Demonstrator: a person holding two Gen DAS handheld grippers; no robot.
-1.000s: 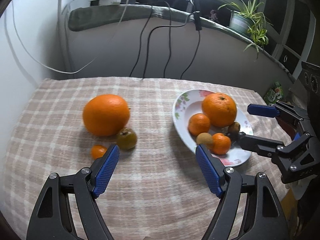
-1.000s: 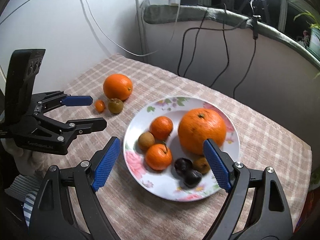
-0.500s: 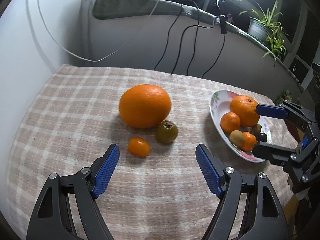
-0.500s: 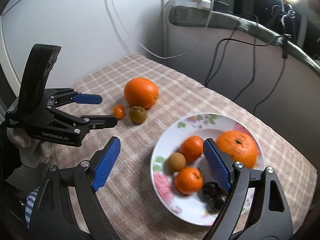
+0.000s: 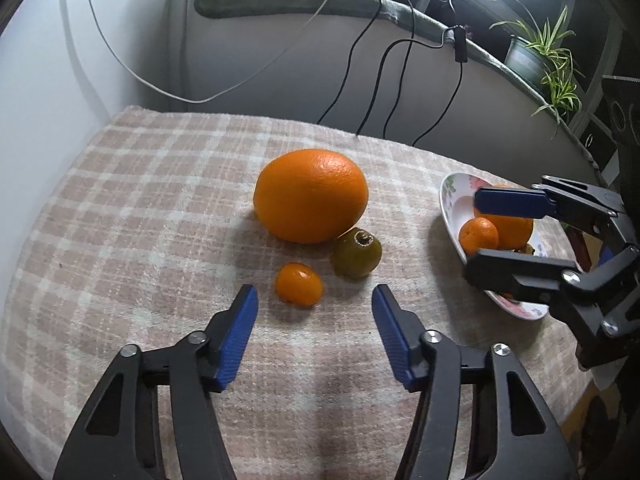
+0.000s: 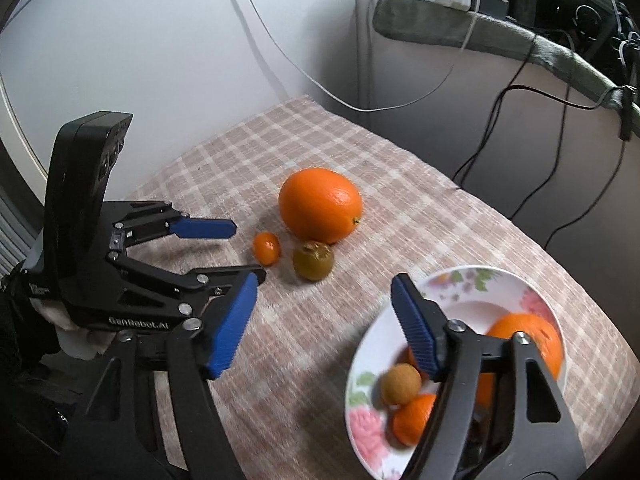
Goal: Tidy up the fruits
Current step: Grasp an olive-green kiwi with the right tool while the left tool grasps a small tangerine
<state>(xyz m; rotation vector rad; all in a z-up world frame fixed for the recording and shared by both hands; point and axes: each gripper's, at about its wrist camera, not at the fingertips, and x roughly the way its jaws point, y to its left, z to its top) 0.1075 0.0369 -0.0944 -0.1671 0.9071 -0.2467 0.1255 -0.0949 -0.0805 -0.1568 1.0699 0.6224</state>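
Fingers of the left gripper (image 5: 314, 308) stood spread and empty, just short of the small tangerine (image 5: 299, 283) on the checked cloth (image 5: 120, 216). Beyond it lay a greenish fruit (image 5: 357, 253) and the large orange (image 5: 311, 195). The right gripper (image 6: 324, 312), also spread, hovered by the plate (image 6: 460, 280). Judged step: approach; next, straddle the tangerine and close.

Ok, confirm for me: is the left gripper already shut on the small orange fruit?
No, the left gripper is open, just short of the small orange fruit.
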